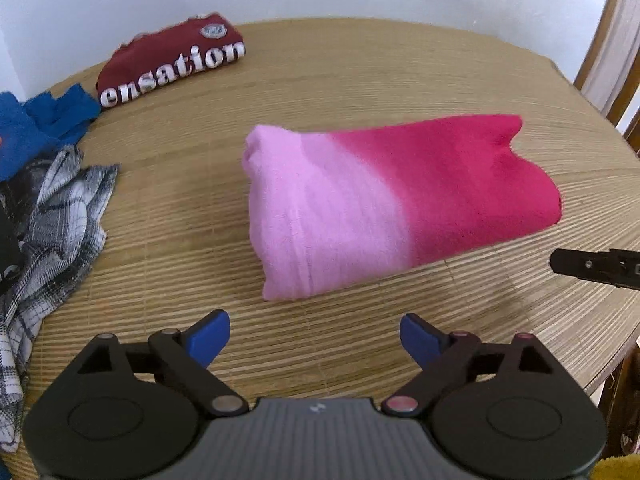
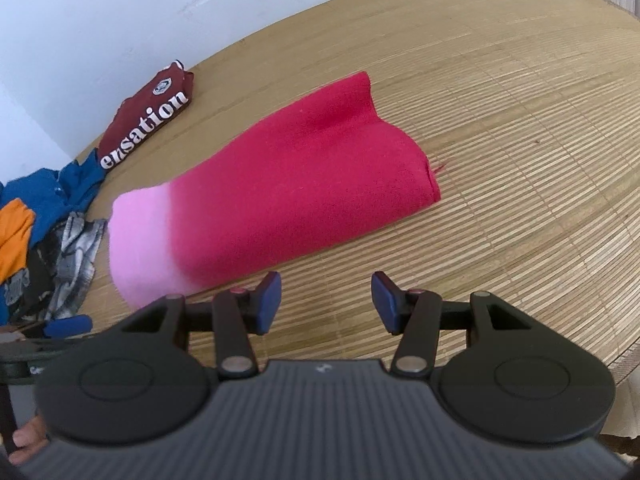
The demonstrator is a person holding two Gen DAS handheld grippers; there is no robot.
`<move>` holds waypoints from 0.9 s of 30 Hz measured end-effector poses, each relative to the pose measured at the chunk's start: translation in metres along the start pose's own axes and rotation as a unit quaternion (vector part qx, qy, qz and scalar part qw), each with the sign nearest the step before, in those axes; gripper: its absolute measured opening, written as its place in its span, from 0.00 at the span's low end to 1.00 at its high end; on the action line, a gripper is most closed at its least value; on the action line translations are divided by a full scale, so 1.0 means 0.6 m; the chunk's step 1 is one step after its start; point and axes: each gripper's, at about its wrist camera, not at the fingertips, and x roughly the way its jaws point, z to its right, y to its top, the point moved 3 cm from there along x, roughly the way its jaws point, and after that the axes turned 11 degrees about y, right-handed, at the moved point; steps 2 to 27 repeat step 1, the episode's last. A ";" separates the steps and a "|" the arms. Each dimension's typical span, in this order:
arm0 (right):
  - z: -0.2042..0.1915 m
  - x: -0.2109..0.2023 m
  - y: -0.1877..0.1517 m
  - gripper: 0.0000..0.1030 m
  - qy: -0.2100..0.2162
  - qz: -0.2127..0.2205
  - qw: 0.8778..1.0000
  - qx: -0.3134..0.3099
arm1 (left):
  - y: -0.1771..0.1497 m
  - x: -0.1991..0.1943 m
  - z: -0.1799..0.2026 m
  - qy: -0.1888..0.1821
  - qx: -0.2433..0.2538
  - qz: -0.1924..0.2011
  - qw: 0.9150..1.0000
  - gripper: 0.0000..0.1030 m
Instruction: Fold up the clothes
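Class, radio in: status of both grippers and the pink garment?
Left gripper open, empty. Right gripper open, empty. Pink garment folded on mat. Nothing blocking.

Folded garment [image 1: 384, 208] ahead of the tongs is showing pale pink grading into deep pink. Far left — maroon shirt [image 1: 172, 60], white lettering. Nearer left — grey-white plaid cloth [image 1: 60, 216], blue garment [image 1: 40, 128].
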 end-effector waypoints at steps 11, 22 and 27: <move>-0.001 0.000 0.000 0.52 -0.003 -0.002 1.000 -0.001 | -0.002 -0.002 0.002 -0.001 0.002 0.004 1.000 0.91; -0.001 0.000 0.000 0.52 -0.003 -0.002 1.000 -0.001 | -0.002 -0.002 0.002 -0.001 0.002 0.004 1.000 0.91; -0.001 0.000 0.000 0.52 -0.003 -0.002 1.000 -0.001 | -0.002 -0.002 0.002 -0.001 0.002 0.004 1.000 0.91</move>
